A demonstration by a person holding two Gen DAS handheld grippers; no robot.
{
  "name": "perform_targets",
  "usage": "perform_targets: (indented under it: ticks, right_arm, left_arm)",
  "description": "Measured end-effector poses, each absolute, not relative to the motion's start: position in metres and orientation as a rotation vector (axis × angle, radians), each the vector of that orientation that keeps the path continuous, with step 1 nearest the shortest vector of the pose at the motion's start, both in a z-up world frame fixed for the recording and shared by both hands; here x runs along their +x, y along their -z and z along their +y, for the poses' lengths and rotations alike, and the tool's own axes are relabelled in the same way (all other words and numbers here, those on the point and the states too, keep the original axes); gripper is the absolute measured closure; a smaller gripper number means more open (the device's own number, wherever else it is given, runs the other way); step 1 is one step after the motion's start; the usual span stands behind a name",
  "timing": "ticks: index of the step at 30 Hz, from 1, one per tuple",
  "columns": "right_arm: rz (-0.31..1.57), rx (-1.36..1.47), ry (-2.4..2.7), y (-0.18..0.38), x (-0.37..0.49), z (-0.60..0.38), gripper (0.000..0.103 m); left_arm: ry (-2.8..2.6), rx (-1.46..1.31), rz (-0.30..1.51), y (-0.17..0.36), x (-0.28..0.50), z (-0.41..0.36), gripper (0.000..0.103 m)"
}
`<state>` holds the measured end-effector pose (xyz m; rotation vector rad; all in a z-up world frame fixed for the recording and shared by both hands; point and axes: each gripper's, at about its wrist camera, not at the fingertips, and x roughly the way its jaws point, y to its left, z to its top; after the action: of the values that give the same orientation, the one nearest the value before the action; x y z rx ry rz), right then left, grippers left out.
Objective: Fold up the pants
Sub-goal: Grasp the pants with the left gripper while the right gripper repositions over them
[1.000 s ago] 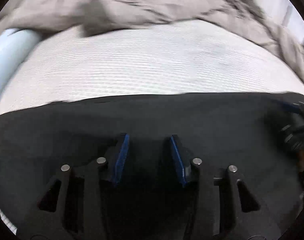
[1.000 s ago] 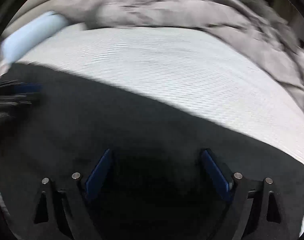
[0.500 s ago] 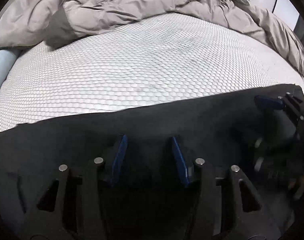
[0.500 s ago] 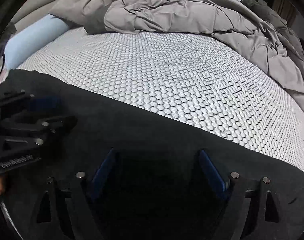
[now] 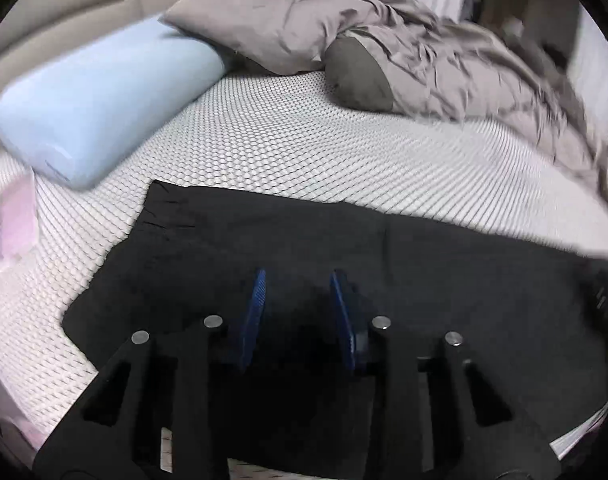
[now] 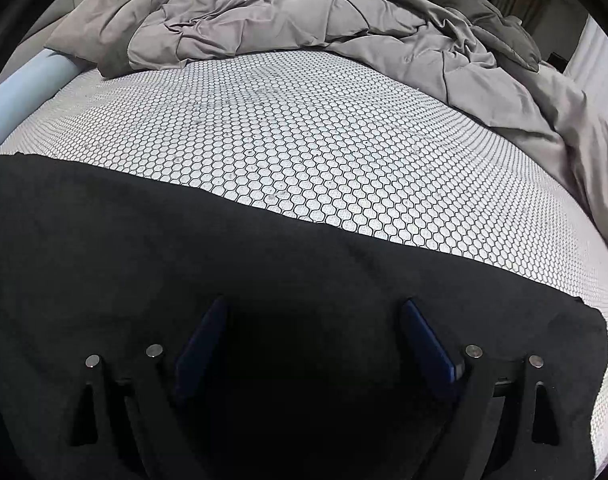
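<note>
Black fabric pants (image 5: 424, 272) lie flat on the honeycomb-patterned white mattress (image 6: 304, 132); left gripper (image 5: 297, 300) jaws narrow, right gripper (image 6: 316, 336) jaws wide, both empty.

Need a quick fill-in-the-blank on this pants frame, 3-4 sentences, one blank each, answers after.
1. The pants lying flat on the mattress cover are ____ in colour.
2. The long bolster pillow at the head of the bed is light ____.
3. The left gripper and the right gripper both have their fingers ____, with nothing clamped.
4. The print on the mattress cover is a ____ pattern.

Missing words: black; blue; open; honeycomb
</note>
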<state>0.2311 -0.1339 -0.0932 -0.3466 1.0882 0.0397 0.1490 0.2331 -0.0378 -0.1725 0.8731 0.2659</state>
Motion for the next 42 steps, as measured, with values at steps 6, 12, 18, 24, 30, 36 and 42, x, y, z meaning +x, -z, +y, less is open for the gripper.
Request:
perform_targets:
  ticks: [6,12,18,24,30,36,42]
  right_arm:
    - [1.079,-0.397,-0.039,0.088,0.219,-0.125,0.013]
    - [1.075,-0.377,-0.084,0.078,0.2,-0.132,0.013]
    - [1.067,-0.314,-0.332,0.063,0.165,-0.102,0.013]
    - [1.117,-0.37,-0.307,0.08,0.139,-0.118,0.013]
    - [1.056,-0.333,-0.275,0.055,0.099,-0.136,0.013]
    - [1.046,-0.431,-0.255,0.058,0.06,-0.156,0.013]
    - [1.032,-0.22,0.099,0.037,0.031,-0.313,0.014]
  left_arm:
    - [-0.415,-0.219,0.907,0.063,0.134,0.288,0.088]
    - [-0.285,-0.255,0.823,0.033,0.098,0.278,0.086]
    - [-0.299,-0.18,0.927,0.064,0.097,0.276,0.083]
    - [-0.259,-0.22,0.813,0.015,0.072,0.243,0.082]
    - [0.02,-0.18,0.736,0.008,0.072,0.106,0.029]
    - [0.282,-0.053,0.806,0.046,0.081,-0.035,0.029]
    - [0.231,0.075,0.912,0.07,0.082,-0.085,0.02]
